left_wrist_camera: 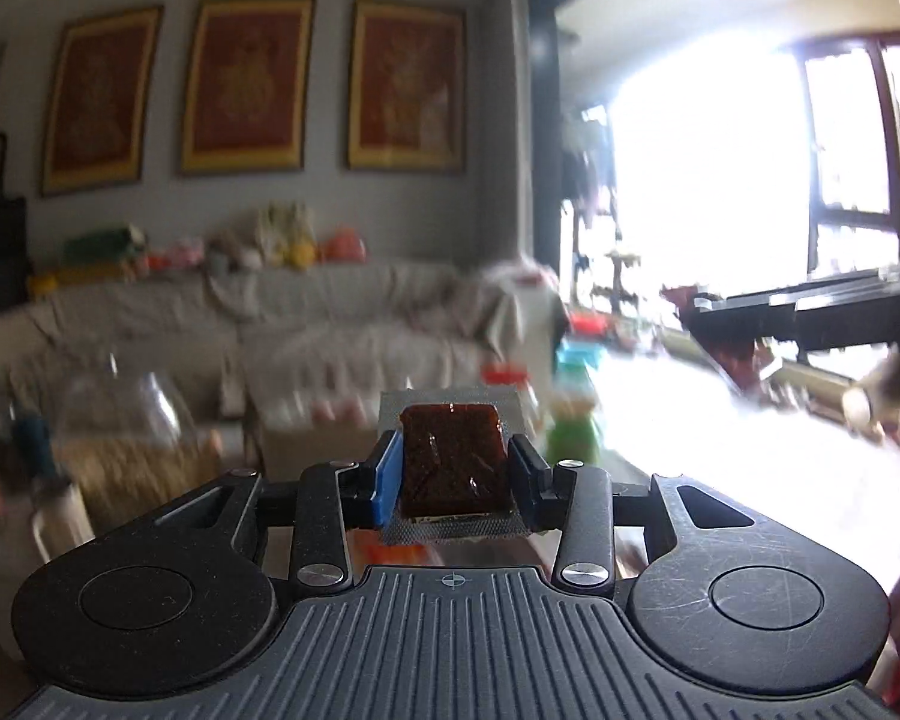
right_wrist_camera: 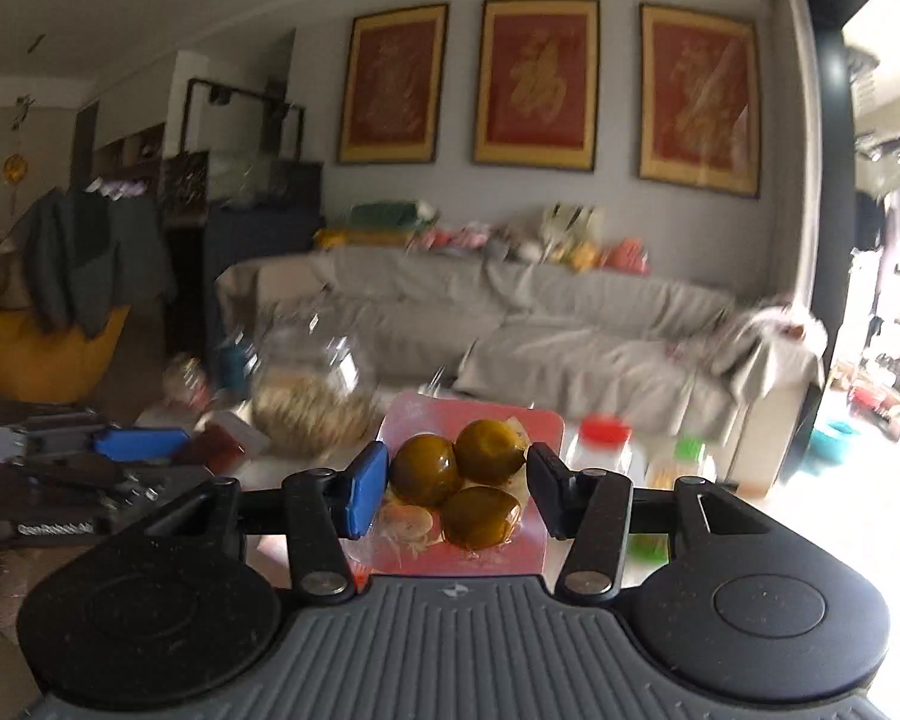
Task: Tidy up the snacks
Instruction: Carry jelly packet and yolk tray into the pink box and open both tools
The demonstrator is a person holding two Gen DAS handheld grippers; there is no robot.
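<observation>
The left gripper (left_wrist_camera: 455, 471) is clamped on a dark brown snack packet (left_wrist_camera: 453, 462), the right gripper (right_wrist_camera: 457, 483) on a pink pack of green plums (right_wrist_camera: 468, 480), both held above the table. Carry them level, I'd say, past the glass jar (right_wrist_camera: 309, 396) and the bottles (right_wrist_camera: 603, 450) on the far side.

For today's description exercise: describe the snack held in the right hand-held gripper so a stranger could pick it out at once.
In the right wrist view, start from the long grey sofa and come down to the right hand-held gripper. Between its blue and black fingers sits a pink plastic packet holding three round olive-brown fruits. The left one's snack is instead a flat dark-brown slab.
</observation>
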